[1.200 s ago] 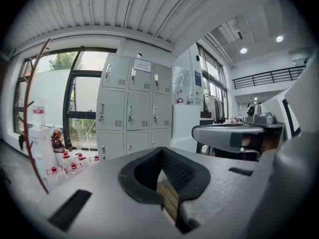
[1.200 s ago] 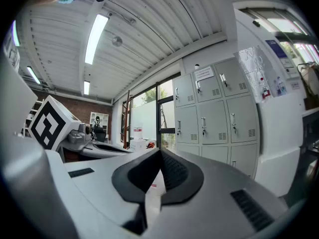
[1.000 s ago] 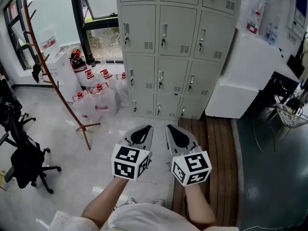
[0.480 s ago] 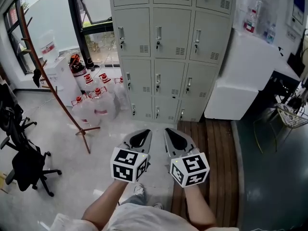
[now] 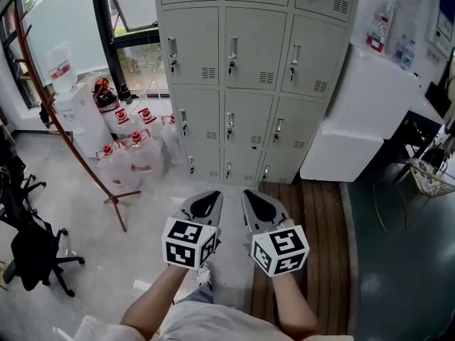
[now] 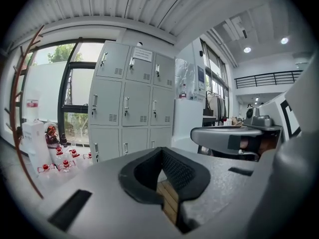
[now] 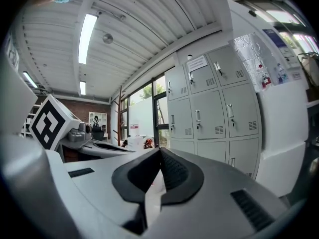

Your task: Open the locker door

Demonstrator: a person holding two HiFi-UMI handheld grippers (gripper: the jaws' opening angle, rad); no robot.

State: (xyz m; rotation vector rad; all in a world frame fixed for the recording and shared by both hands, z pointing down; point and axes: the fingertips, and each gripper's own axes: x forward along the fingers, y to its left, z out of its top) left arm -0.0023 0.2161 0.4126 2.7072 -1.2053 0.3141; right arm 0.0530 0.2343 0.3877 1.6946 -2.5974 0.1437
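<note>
A grey bank of lockers (image 5: 249, 84) stands ahead, three columns wide, every door closed, each with a small handle and a vent. It also shows in the left gripper view as lockers (image 6: 129, 103) and in the right gripper view as lockers (image 7: 209, 108). My left gripper (image 5: 206, 196) and right gripper (image 5: 254, 196) are held side by side low in the head view, well short of the lockers. Both point toward them. The left gripper (image 6: 160, 149) is shut with nothing in it, and the right gripper (image 7: 159, 150) is shut and empty too.
Several large water bottles (image 5: 135, 148) stand on the floor left of the lockers, beside a white water dispenser (image 5: 71, 98). A wooden coat rack (image 5: 64, 126) and a black office chair (image 5: 28, 240) are at the left. A white cabinet (image 5: 362, 119) adjoins the lockers' right side, above a wooden floor strip (image 5: 313, 247).
The person has stepped closer; the lockers sit nearer and further left in the head view. Both grippers keep their place and stay shut.
</note>
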